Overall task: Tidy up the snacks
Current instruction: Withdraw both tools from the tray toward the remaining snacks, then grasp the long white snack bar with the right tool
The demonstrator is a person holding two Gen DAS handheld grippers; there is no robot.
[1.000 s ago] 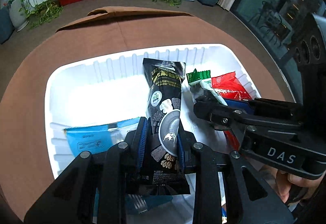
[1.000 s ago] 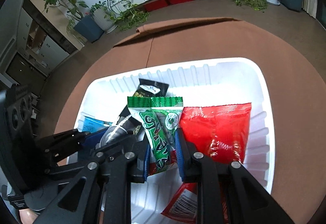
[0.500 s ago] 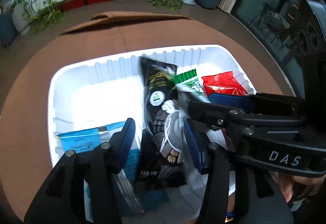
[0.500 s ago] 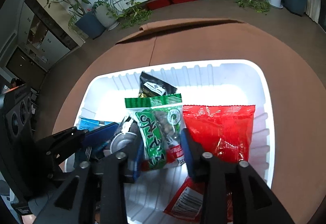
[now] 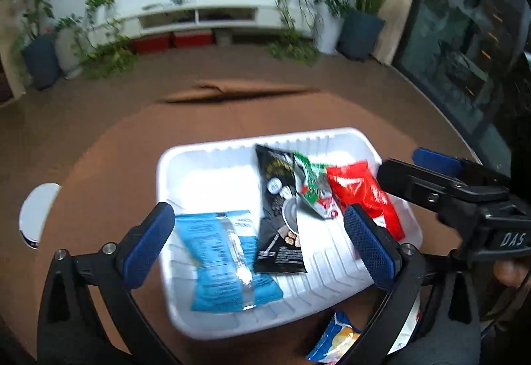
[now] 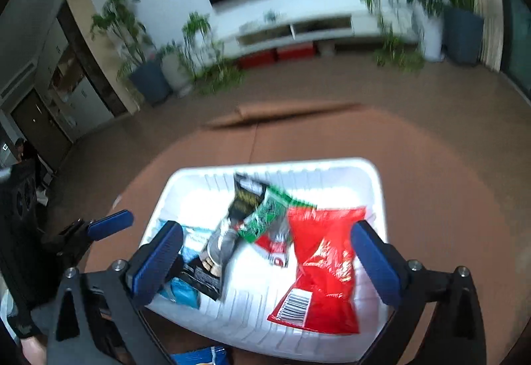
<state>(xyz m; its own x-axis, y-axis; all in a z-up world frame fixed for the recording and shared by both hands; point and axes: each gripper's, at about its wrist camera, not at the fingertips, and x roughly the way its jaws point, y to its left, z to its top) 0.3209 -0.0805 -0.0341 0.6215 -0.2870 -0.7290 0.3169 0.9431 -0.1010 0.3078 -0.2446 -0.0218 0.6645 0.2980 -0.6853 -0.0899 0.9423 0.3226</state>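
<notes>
A white tray [image 5: 212,162] [image 6: 351,172] on the round brown table holds several snack packets. A blue packet [image 5: 222,258] [image 6: 181,292] lies at its left, a black packet [image 5: 280,215] [image 6: 232,239] in the middle, a green packet [image 5: 312,185] [image 6: 268,212] across the black one, a red packet [image 5: 361,192] [image 6: 325,262] at the right. My left gripper [image 5: 259,242] hangs above the tray, its jaws opening wide, nothing between them. My right gripper [image 6: 268,258] does the same, raised over the red and green packets, holding nothing.
A blue-and-yellow packet [image 5: 335,336] [image 6: 202,356] lies on the table [image 5: 109,166] just in front of the tray. A shiny round disc [image 5: 36,210] sits at the table's left edge. Beyond the table are potted plants, a white TV bench and a wall screen.
Both grippers let go: the left released the black packet, the right the green one. Both opened wide and rose back from the tray, which now looks smaller.
</notes>
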